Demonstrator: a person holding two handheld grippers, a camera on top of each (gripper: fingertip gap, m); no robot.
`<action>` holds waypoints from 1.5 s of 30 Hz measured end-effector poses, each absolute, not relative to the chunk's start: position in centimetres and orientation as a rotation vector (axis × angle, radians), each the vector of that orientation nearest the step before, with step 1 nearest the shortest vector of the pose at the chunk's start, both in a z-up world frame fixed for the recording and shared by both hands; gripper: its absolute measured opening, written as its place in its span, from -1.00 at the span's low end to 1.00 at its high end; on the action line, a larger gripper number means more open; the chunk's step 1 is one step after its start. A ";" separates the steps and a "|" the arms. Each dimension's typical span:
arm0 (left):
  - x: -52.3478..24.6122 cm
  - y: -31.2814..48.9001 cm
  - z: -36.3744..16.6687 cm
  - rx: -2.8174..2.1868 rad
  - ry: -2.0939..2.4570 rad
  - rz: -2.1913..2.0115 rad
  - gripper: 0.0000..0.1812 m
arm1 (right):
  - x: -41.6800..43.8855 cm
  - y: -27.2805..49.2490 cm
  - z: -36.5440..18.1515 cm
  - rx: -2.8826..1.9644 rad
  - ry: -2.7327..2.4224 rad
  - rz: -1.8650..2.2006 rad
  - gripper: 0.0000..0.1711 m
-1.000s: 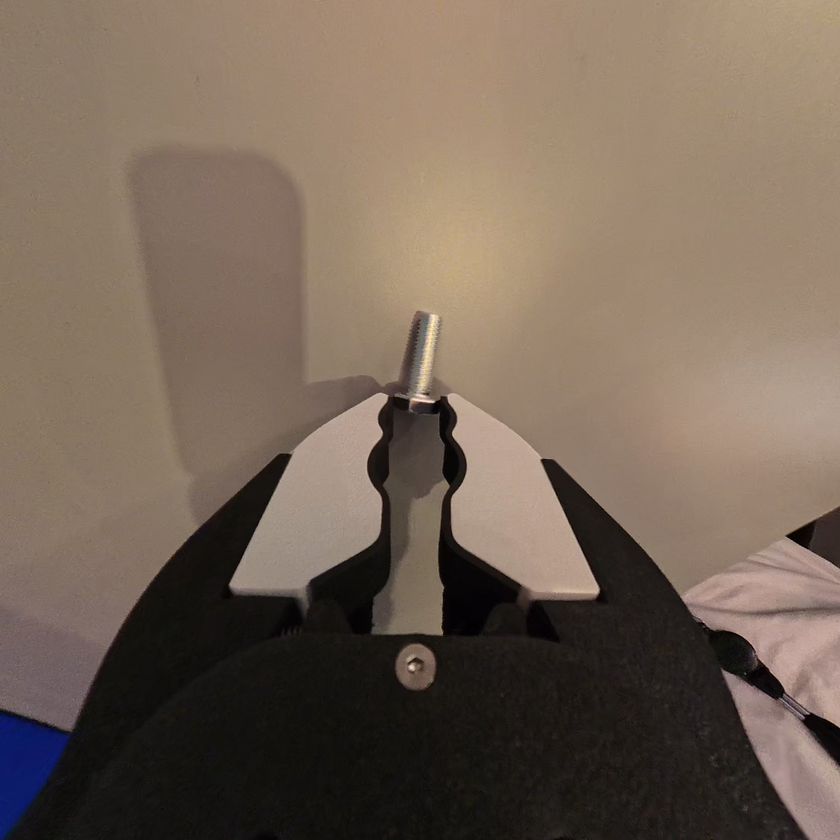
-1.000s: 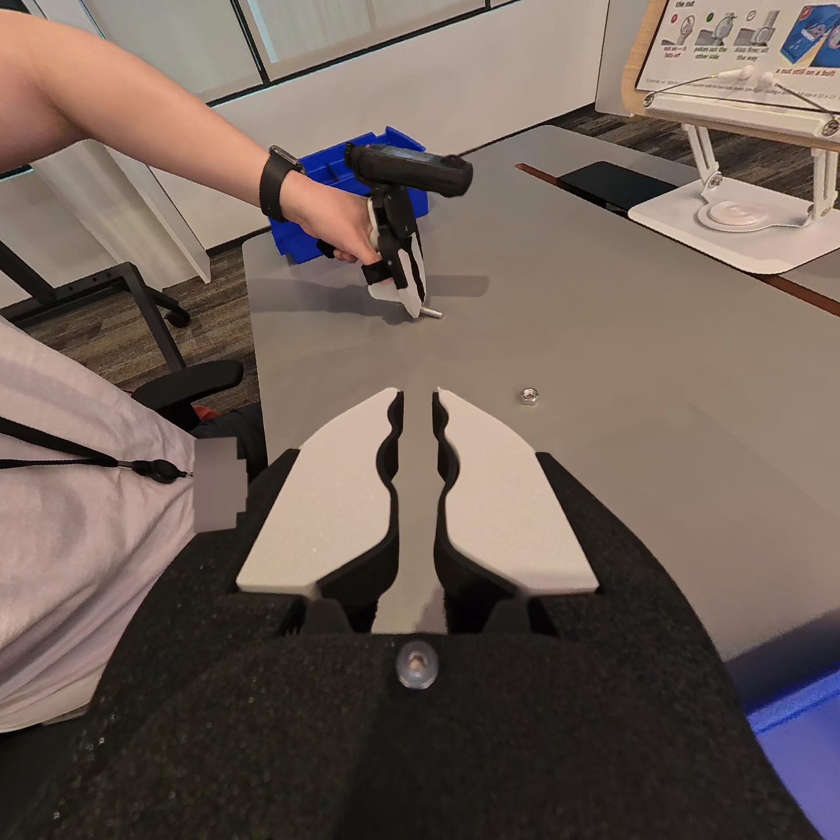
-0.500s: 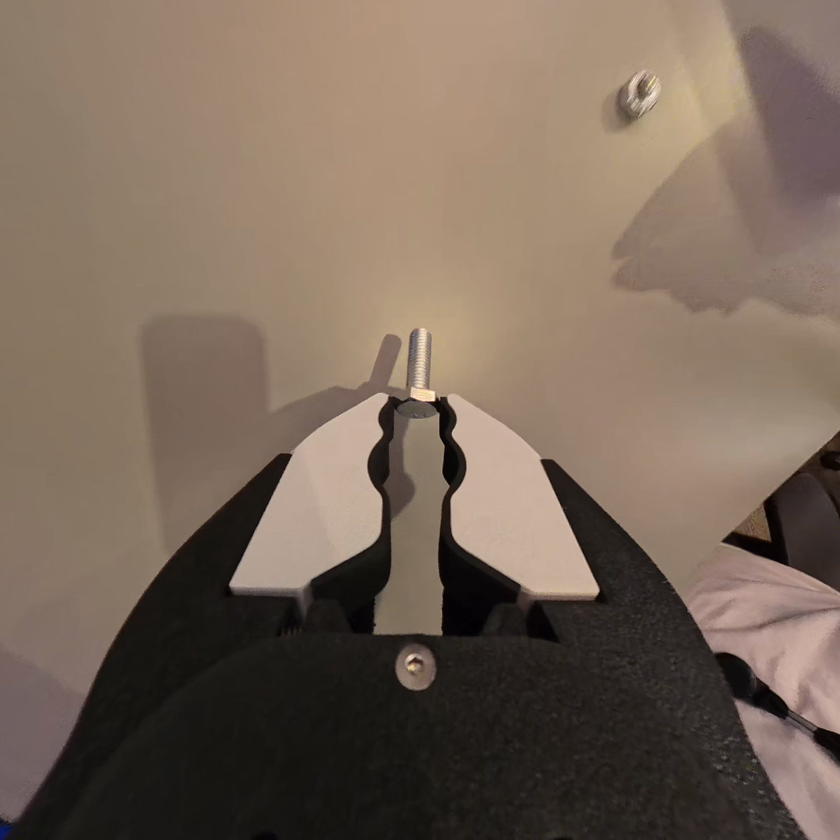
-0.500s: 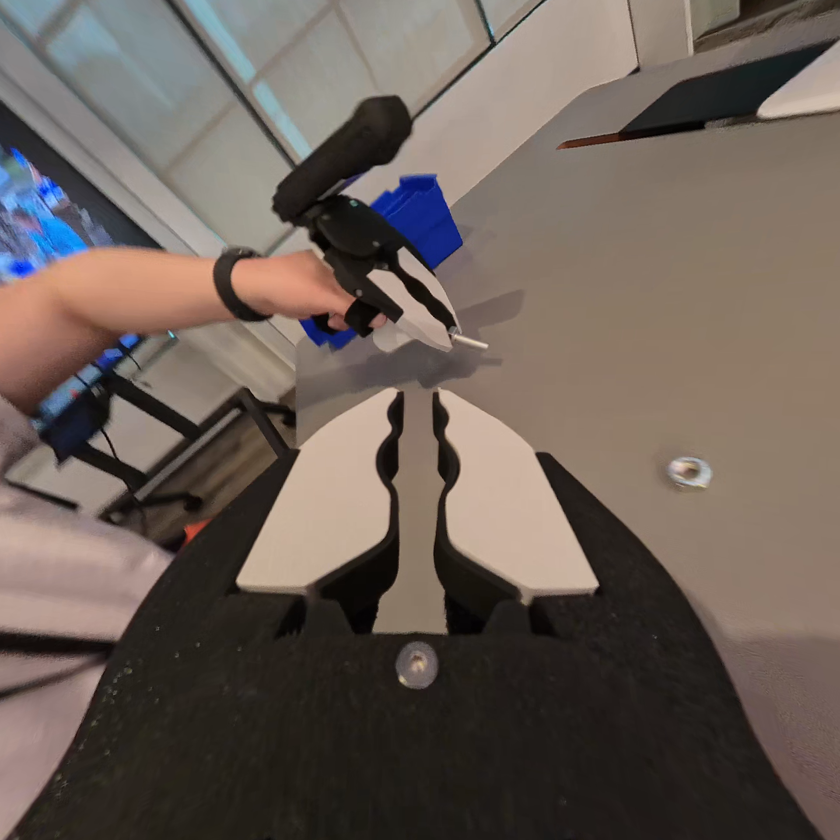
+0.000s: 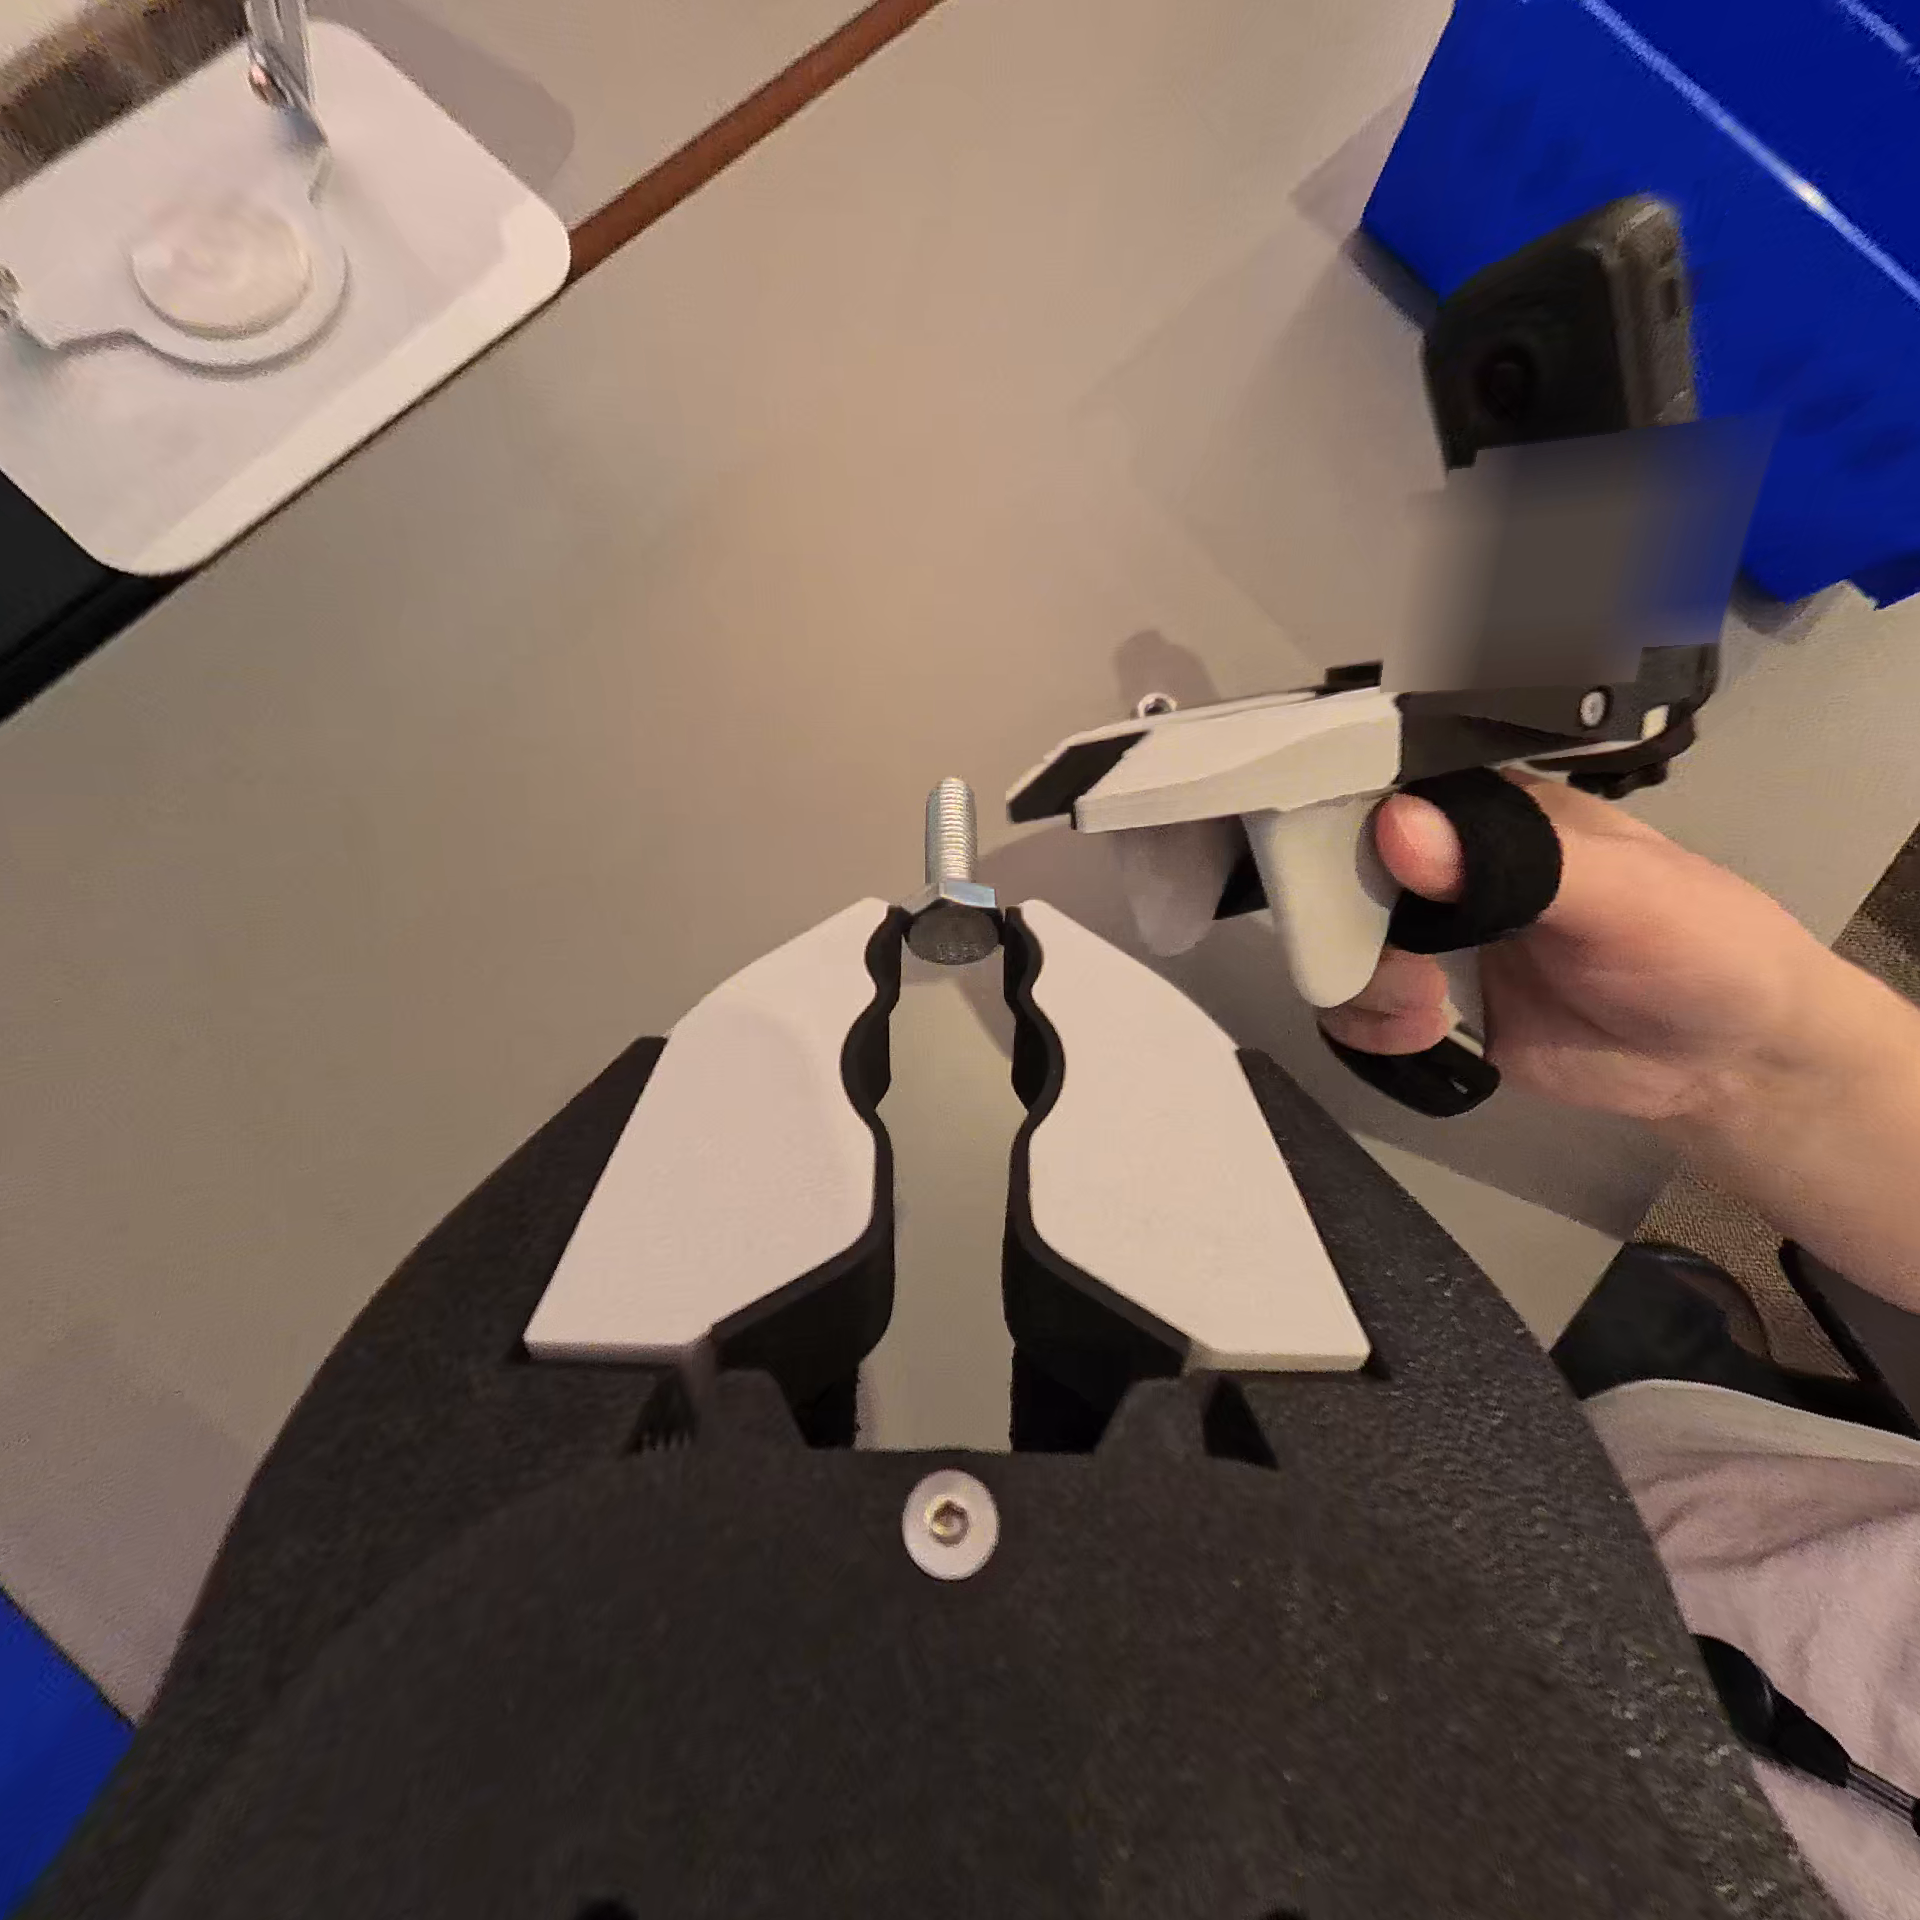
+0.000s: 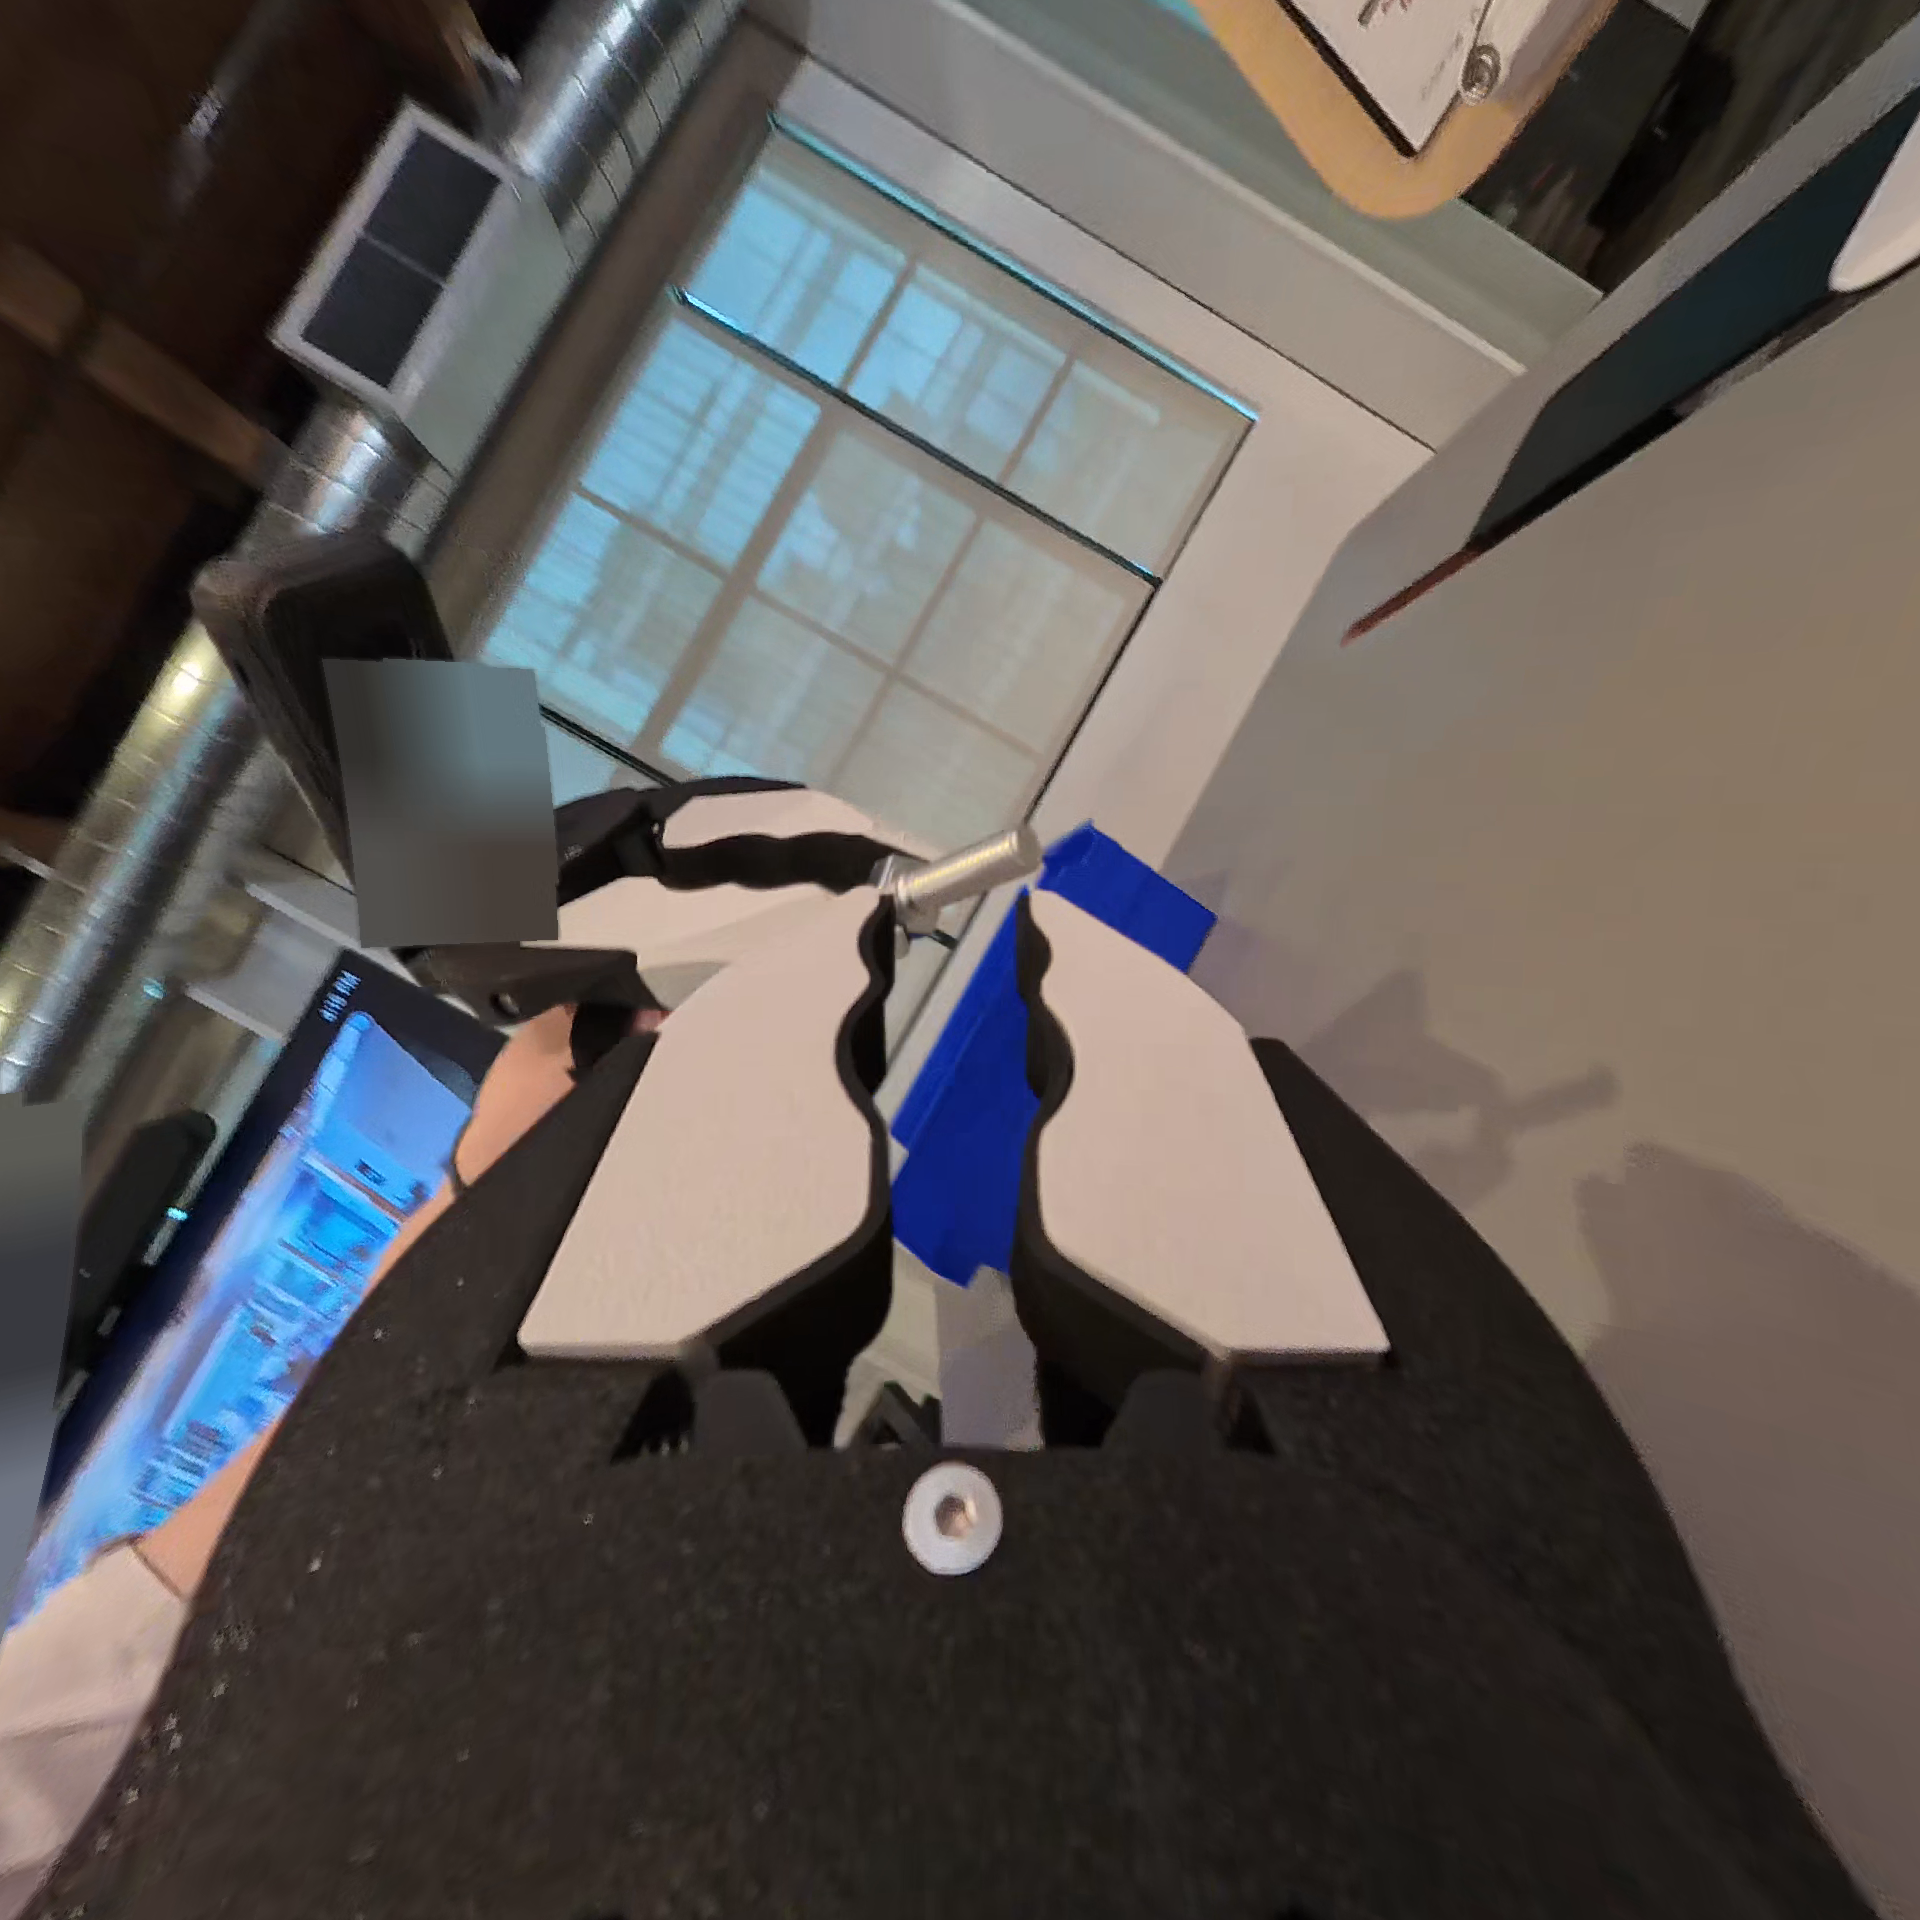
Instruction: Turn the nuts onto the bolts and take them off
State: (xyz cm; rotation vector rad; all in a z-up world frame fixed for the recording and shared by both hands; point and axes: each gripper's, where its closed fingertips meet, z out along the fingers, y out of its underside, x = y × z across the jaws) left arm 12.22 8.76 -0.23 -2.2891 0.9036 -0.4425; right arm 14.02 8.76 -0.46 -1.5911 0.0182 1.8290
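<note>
At the tips of the left tool (image 5: 951, 914), in the left wrist view, a silver bolt (image 5: 950, 847) is pinched by its six-sided head between the two pale fingers (image 5: 748, 1122), so this tool is clamped on the bolt. The threaded shank points away from the camera toward 12 o'clock, bright and clean, with fine ridges along its whole length and a flat end. The head's flat face looks back at the camera and carries small raised marks, too small to make out. The bolt is held up in the air above the grey bench (image 5: 623, 644).

At 2 o'clock from the bolt is the right tool (image 5: 1049, 795), held sideways in a hand (image 5: 1621, 977) with a black strap round one finger. Its tips point toward the bolt's shank and stop just beside it, not touching. Just past its top edge a small silver nut (image 5: 1153, 707) lies on the bench. A blue bin (image 5: 1662, 156) sits at the 1 o'clock corner, and a white stand base (image 5: 416, 312) at 10 o'clock.

In the right wrist view, the right tool's (image 6: 951, 914) fingers are spread a little with nothing between them. The bolt (image 6: 961, 868) sits just past their tips, slanting toward 2 o'clock, held by the left tool (image 6: 873, 878) behind it. The blue bin (image 6: 966, 1122) shows through the gap.
</note>
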 end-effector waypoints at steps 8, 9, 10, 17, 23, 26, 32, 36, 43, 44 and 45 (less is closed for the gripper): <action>12.7 8.7 0.1 -2.257 0.908 -0.458 -0.79 | 12.8 9.1 0.2 -1.519 0.221 2.009 -0.70; 12.7 8.7 0.0 -2.254 0.910 -0.455 -0.80 | 12.9 9.2 0.1 -1.510 0.249 2.022 -0.73; 12.7 8.7 0.0 -2.252 0.909 -0.455 -0.80 | 12.9 9.3 0.0 -1.507 0.268 2.030 -0.75; 12.9 8.2 -0.1 -2.212 0.967 -0.396 -0.80 | 12.8 9.3 -0.1 -1.508 0.292 2.053 -0.82; 12.8 7.7 -0.7 -2.194 0.998 -0.376 -0.79 | 13.2 9.0 0.7 -1.479 0.138 1.986 -0.89; 12.8 7.3 -0.6 -2.173 1.038 -0.392 -0.73 | 13.6 8.6 1.6 -1.432 -0.016 1.905 -0.90; 12.7 6.7 1.0 -1.941 1.146 -0.306 -0.62 | 14.3 6.7 3.7 -1.323 -0.408 1.637 -0.89; 13.8 5.0 1.5 -1.788 1.254 -0.245 -0.58 | 14.5 4.7 5.3 -1.192 -0.609 1.472 -0.90; 14.8 3.9 2.4 -1.750 1.206 -0.334 -0.61 | 14.7 2.3 6.4 -1.061 -0.790 1.309 -0.90; 14.8 3.8 2.6 -1.735 1.202 -0.339 -0.61 | 14.8 2.3 6.5 -1.058 -0.796 1.280 -0.90; 14.9 3.6 2.9 -1.713 1.205 -0.350 -0.62 | 14.8 2.3 6.5 -1.056 -0.805 1.254 -0.89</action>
